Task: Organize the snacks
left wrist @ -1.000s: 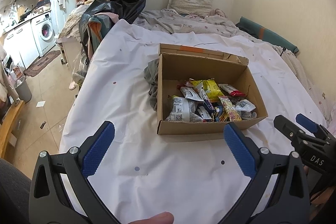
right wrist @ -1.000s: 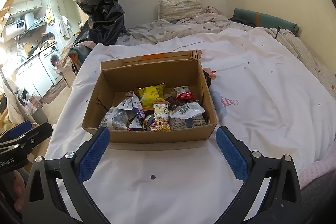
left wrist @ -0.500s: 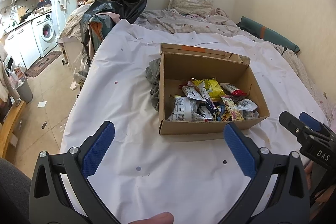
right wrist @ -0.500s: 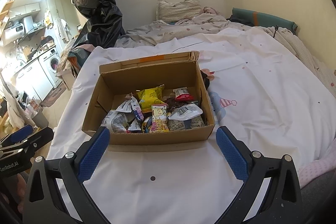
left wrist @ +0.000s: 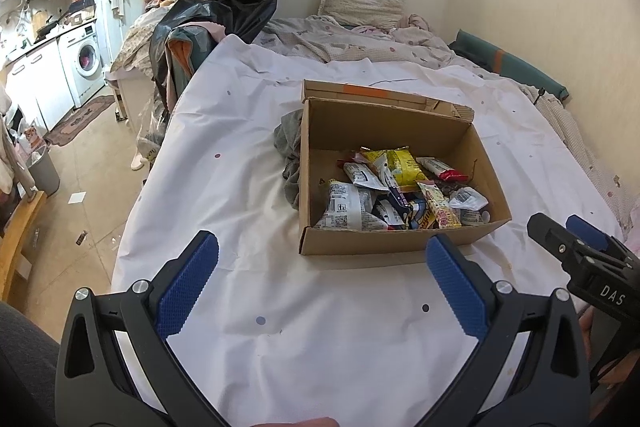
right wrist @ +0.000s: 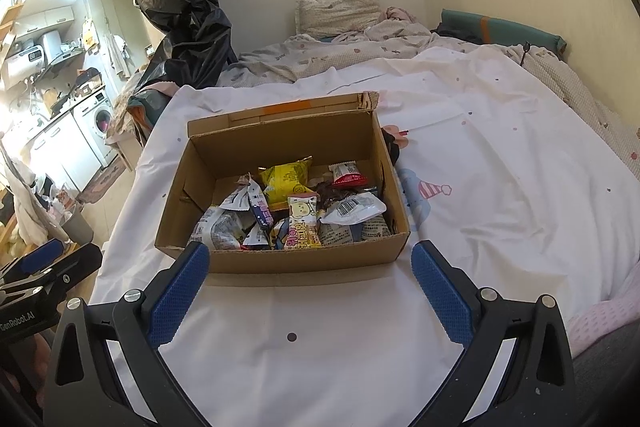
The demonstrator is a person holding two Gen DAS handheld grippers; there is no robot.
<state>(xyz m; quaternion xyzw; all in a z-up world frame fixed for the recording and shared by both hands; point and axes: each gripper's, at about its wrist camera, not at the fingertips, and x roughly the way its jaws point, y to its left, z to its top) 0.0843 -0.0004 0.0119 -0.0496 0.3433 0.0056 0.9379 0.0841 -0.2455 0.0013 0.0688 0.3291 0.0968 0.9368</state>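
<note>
The cardboard box (right wrist: 280, 259) of snack packets (right wrist: 296, 211) sits on the bed's white sheet (right wrist: 500, 187). Left gripper (left wrist: 322, 283) and right gripper (right wrist: 310, 287) hover near the box, both spread wide, holding nothing.

My right gripper (right wrist: 310, 285): jaws wide apart, empty, hovering over the white sheet (right wrist: 500, 195) just short of the cardboard box (right wrist: 280, 261). Box contents: yellow snack packet (right wrist: 287, 179), red-and-white wrapper (right wrist: 347, 173), barcoded white pouch (right wrist: 354, 209). My left gripper (right wrist: 48, 265) at left edge.
</note>
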